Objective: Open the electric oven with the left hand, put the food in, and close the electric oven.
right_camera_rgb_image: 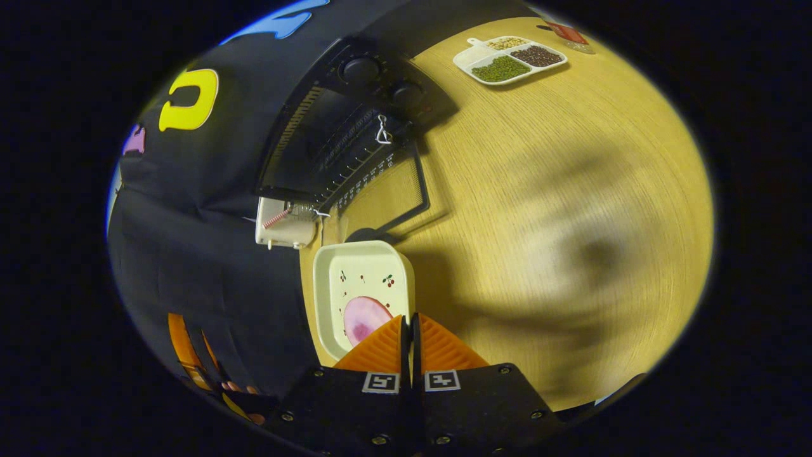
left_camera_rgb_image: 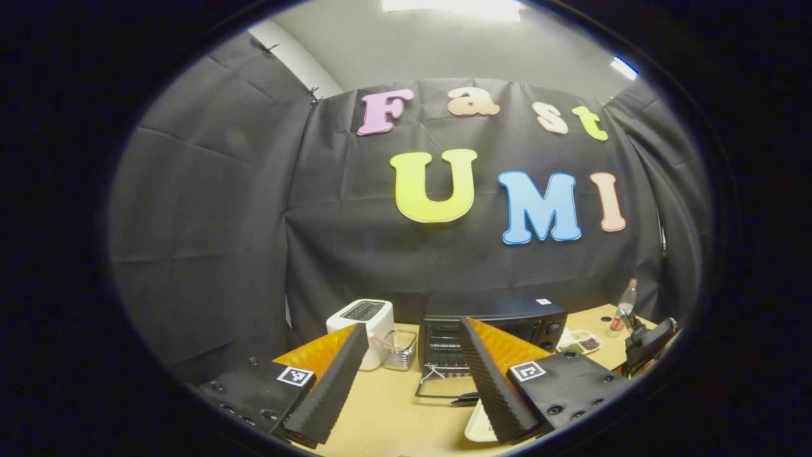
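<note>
The black electric oven (left_camera_rgb_image: 507,314) stands at the back of the table with its glass door (left_camera_rgb_image: 438,381) folded down flat and the rack inside showing. My left gripper (left_camera_rgb_image: 412,325) is open and empty, held back from the oven with the door between its fingers in view. In the right gripper view the oven (right_camera_rgb_image: 342,127) and its lowered door (right_camera_rgb_image: 396,190) lie ahead. My right gripper (right_camera_rgb_image: 409,324) is shut on the near rim of a cream square dish (right_camera_rgb_image: 355,279) carrying a pink piece of food (right_camera_rgb_image: 363,317). The dish's corner (left_camera_rgb_image: 474,426) peeks out beside my left gripper's right finger.
A white toaster (left_camera_rgb_image: 361,320) and a wire basket (left_camera_rgb_image: 399,349) stand left of the oven. A sectioned tray of beans (right_camera_rgb_image: 510,60) and a bottle (left_camera_rgb_image: 625,304) sit to its right, beside a black object (left_camera_rgb_image: 647,346). A wide stretch of wooden table (right_camera_rgb_image: 571,222) lies right of the dish.
</note>
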`<state>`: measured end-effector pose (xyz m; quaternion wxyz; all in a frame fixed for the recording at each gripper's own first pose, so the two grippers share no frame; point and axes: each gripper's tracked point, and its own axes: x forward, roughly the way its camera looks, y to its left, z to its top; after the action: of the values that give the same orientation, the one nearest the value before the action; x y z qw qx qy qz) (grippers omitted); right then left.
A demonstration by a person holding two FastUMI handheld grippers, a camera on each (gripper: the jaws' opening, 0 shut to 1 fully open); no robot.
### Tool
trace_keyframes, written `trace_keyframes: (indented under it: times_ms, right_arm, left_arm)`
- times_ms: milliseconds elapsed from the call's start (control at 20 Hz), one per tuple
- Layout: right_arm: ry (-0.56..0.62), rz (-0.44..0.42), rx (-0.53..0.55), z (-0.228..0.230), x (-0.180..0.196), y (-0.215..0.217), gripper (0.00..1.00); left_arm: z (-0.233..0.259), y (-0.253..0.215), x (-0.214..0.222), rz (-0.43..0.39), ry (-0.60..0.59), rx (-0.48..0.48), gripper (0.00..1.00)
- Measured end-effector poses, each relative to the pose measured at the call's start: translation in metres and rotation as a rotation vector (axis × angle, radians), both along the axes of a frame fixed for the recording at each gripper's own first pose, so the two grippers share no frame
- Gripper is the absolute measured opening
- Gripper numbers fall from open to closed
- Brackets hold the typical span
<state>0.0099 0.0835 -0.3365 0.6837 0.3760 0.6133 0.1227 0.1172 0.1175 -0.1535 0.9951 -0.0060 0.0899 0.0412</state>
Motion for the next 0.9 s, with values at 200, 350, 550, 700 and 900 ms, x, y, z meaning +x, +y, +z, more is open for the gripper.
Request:
trace_keyframes:
  times_ms: [200,350,550,700,900]
  right_arm:
    - [-0.006,-0.106,-0.003,0.012,0.031,-0.017,0.0]
    - [0.011,-0.219,0.026,0.023,0.049,-0.032,0.01]
    - [0.027,-0.375,0.041,0.028,0.072,-0.063,0.0]
    - [0.05,-0.48,0.07,0.036,0.087,-0.061,0.0]
    - [0.089,-0.57,0.091,0.027,0.108,-0.046,0.0]
  left_arm:
    - [-0.002,0.015,0.017,0.007,-0.002,0.01,0.96]
    - [-0.004,0.026,0.028,0.011,-0.003,0.012,1.0]
    - [-0.007,0.042,0.041,0.009,0.007,0.029,1.0]
    - [-0.011,0.051,0.048,0.007,0.015,0.031,0.91]
    - [-0.014,0.061,0.054,0.005,0.023,0.041,1.0]
